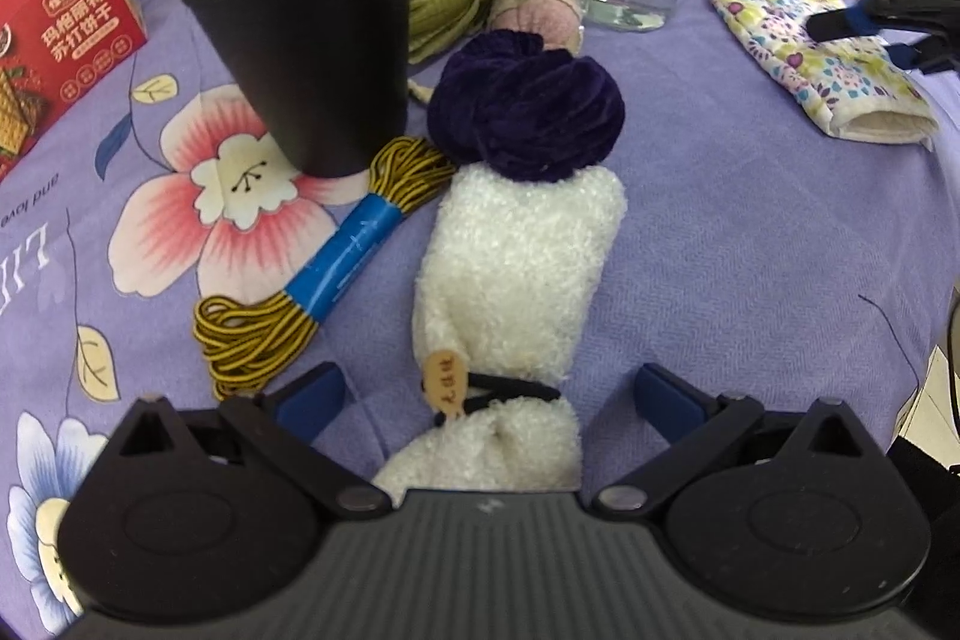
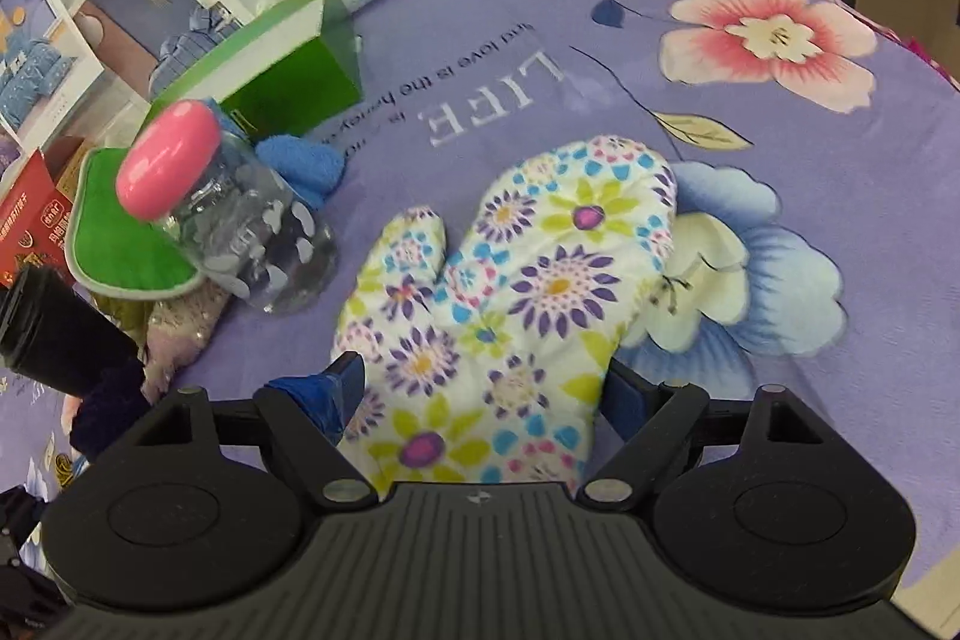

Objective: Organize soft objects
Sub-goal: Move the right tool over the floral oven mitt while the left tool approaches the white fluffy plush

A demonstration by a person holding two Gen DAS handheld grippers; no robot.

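A table covered by a purple floral cloth holds a scatter of soft things and containers. The left tool has its blue-tipped jaws spread wide on either side of a fluffy white sock bundle, which lies lengthwise between them, tied near its close end by a black band with a small tan tag; the jaws do not touch it. A dark purple velvet scrunchie rests against the bundle's far end. To the left lie a yellow-and-black cord hank with a blue wrap and an upright black lidded cup.

The right tool is also open, its jaws flanking the cuff of a flowered oven mitt lying flat on the cloth, fingers pointing away. Left of the mitt stands a clear jar with a pink lid.
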